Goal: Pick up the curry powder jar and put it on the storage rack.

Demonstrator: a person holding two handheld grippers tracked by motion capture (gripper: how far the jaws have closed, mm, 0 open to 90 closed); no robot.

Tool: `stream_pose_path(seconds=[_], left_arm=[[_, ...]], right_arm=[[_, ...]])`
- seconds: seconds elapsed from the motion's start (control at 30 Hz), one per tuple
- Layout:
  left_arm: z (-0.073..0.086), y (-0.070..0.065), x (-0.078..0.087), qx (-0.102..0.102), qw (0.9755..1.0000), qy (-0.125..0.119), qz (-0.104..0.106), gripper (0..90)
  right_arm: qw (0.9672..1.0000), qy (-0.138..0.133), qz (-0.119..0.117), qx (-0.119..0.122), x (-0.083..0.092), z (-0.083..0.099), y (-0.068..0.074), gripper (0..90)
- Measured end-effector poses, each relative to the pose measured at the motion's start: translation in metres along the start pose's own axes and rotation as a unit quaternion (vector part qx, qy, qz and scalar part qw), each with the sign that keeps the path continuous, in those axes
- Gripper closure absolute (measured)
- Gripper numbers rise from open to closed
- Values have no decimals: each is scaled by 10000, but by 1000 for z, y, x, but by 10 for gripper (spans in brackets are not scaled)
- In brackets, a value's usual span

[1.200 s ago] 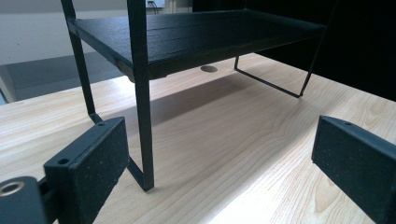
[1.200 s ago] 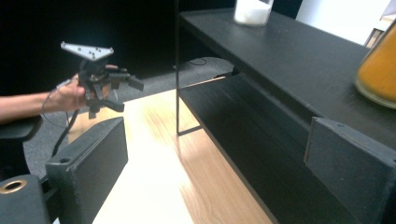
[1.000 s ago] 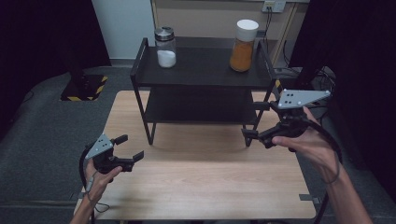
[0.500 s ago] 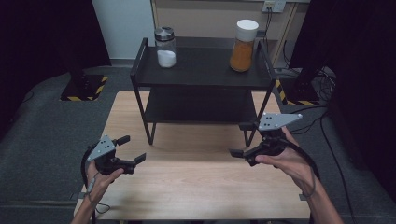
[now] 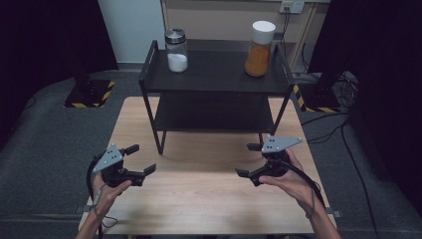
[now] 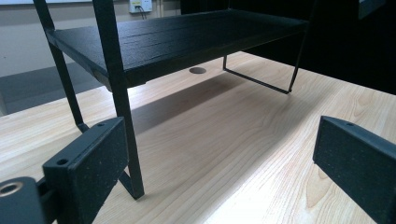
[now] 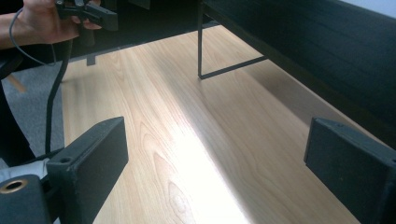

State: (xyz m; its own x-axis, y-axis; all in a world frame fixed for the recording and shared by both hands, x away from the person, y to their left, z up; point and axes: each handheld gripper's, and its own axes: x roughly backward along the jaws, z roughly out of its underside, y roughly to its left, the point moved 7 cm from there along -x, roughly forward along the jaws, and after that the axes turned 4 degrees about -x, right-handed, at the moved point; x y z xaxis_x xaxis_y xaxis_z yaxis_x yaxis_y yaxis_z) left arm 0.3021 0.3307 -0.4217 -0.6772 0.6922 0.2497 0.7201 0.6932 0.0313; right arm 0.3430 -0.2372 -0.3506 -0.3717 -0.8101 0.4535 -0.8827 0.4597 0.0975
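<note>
My left gripper (image 5: 141, 159) hovers low over the front left of the wooden table (image 5: 209, 199), jaws wide apart with nothing between them. In the left gripper view its jaws (image 6: 219, 172) frame bare wood and a leg of the black rack (image 6: 122, 116). My right gripper (image 5: 248, 160) sits low at the front right, open and empty, pointing left across the table. The right gripper view has its jaws (image 7: 215, 172) spread over bare tabletop, with the other hand and its gripper (image 7: 86, 11) far off.
A black two-tier rack (image 5: 214, 82) stands at the back of the table. On its top shelf are a glass jar of white powder (image 5: 176, 50) on the left and a white-lidded jar of orange powder (image 5: 259, 47) on the right. Grey floor and cables surround the table.
The right hand has come down and toward the front of the table, from beside the rack's right leg to just above the wood. The left hand has stayed put.
</note>
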Motion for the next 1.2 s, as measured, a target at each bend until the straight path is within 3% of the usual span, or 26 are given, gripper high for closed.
stream_pose_path(seconds=[0.27, 0.77, 1.2], left_arm=[[0, 0, 0, 0, 10000, 0, -16, 20], [0, -2, 1, -32, 10000, -10, -26, 19], [-1, -4, 0, -81, 10000, -8, -24, 19]], right_arm=[[9999, 34, 53, -142, -9, 24, 0, 66], [9997, 67, 154, -171, -14, 37, 3, 71], [9982, 121, 511, -280, -23, 58, 6, 76]])
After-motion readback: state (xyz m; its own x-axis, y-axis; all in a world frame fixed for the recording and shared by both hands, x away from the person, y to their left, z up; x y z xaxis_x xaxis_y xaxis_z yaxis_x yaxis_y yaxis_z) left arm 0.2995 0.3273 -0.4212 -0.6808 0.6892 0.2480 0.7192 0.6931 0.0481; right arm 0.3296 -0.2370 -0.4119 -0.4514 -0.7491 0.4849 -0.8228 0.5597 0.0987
